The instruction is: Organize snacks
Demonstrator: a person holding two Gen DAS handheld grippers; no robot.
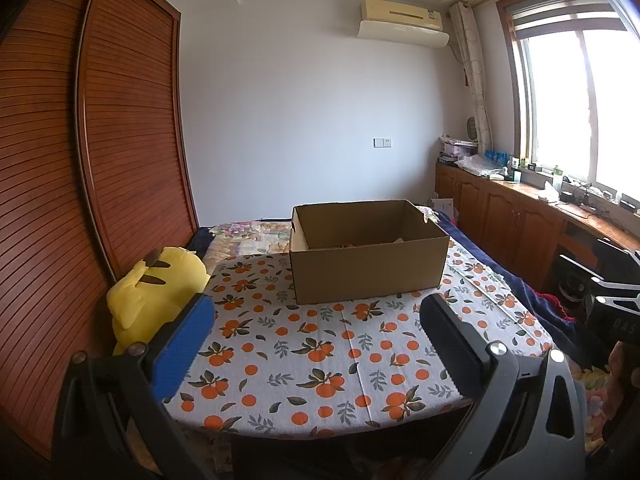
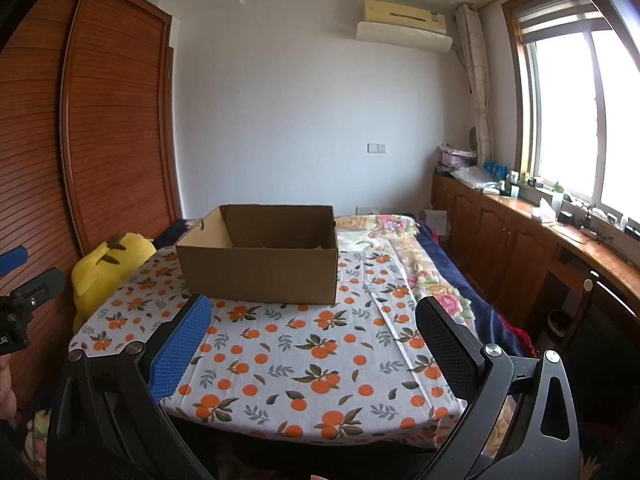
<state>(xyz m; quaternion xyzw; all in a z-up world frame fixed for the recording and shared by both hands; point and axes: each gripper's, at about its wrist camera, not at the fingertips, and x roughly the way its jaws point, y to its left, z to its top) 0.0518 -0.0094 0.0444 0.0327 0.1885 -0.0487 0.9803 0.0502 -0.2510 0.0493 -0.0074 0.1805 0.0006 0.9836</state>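
Left gripper (image 1: 320, 344) hangs with jaws spread wide, nothing between them; blue pad (image 1: 182, 350) on one finger, black pad (image 1: 452, 346) on the other. Right gripper (image 2: 316, 344) likewise spread and empty. Both sit at the near edge of the orange-print cloth (image 1: 320, 360).

Cardboard box (image 1: 366, 270), top open, stands on the cloth well ahead of both claws: slightly right of centre from the left claw, left of centre from the right claw (image 2: 260, 276).

Left wrist view only: something orange-brown low inside the box (image 1: 348, 245), too small to identify as snacks. In the right wrist view the contents are hidden by the front wall.

Yellow plush toy (image 1: 156, 292) lies just beyond the left claw's blue finger, beside the wooden wardrobe (image 1: 120, 140). Right wrist view shows part of the left gripper at its far left edge (image 2: 16, 280); left wrist view shows black rig parts at its right edge (image 1: 616, 300).
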